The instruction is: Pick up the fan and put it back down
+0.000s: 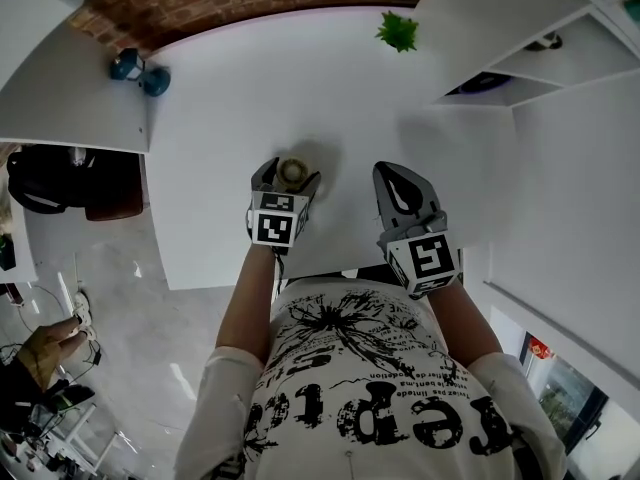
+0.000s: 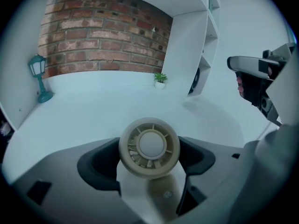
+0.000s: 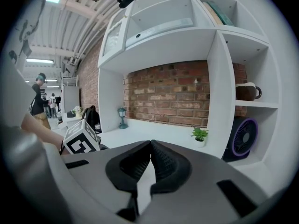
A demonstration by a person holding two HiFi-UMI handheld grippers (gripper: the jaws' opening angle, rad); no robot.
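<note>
- Beige fan [image 2: 149, 147] clamped between left claw [image 2: 150, 158] pads, near the desk [image 1: 230, 98] front edge.
- Right claw [image 3: 150, 148] pressed together, empty.
- Grille ribs visible only from left gripper view; shelf mug [image 3: 246, 92] only from right.

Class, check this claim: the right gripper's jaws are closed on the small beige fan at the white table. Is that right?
No, it is the other gripper. The left gripper has its jaws closed on the small beige fan at the white table. The left gripper view shows the fan between them. The right gripper is shut with nothing in it.
</note>
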